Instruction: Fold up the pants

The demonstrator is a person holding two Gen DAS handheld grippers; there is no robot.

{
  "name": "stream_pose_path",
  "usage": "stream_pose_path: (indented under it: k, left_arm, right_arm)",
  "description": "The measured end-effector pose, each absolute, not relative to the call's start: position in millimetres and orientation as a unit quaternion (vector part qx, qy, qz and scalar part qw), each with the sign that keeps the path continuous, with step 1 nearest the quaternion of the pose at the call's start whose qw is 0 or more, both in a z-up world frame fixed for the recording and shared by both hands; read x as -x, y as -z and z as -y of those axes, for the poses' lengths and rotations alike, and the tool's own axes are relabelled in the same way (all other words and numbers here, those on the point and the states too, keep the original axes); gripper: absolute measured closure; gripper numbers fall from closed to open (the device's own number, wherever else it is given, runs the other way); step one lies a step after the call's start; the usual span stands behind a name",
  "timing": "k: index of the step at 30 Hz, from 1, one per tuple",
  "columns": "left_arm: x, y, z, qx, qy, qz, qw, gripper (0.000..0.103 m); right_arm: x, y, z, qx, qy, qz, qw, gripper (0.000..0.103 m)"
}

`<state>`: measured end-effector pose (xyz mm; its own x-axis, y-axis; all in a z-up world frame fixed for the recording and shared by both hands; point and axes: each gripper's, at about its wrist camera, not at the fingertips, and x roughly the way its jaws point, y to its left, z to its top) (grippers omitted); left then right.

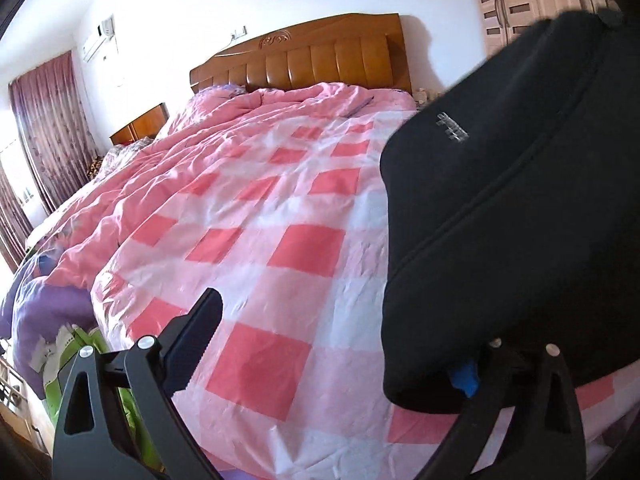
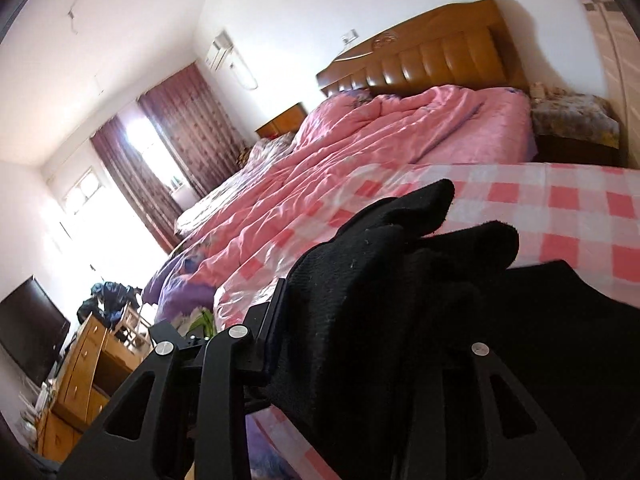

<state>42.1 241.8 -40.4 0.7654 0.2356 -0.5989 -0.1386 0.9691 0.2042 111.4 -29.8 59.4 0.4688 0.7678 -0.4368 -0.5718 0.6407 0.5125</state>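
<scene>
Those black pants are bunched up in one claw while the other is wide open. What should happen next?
Probably bring the open left gripper onto the black pants draped over one finger: only the right gripper clamps them, bunched above the checked sheet.

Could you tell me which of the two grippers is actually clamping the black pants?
The right gripper: black pants are bunched between its jaws, whereas the left gripper stands open.

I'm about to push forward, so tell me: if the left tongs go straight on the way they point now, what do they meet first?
Most likely the pink checked quilt: the left tongs stand open and aim down at it. The black pants drape over the right finger, beside that line rather than across it, though depth is hard to judge.
</scene>
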Motion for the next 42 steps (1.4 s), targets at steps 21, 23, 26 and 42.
stream_pose_path:
  k: [21,23,26,42]
  left_arm:
    - [-49,55,-226,-0.11,-0.108,-0.351,0.924,0.004]
    - [-49,55,-226,-0.11,-0.11,-0.351,0.923,0.004]
    - [-48,54,-225,-0.111,-0.114,-0.351,0.923,0.004]
    - [-49,54,-223,-0.118,-0.124,-0.354,0.92,0.004]
  right_arm:
    - [-104,79,93,-0.175,-0.326,-0.445,0.815,0.069]
    - [-102,75,89,-0.159,-0.322,-0.445,0.82,0.069]
    - [-100,79,91,-0.169,-0.322,-0.443,0.819,0.069]
    - [-95,58,87,-0.155,-0.324,-0.421,0.833,0.069]
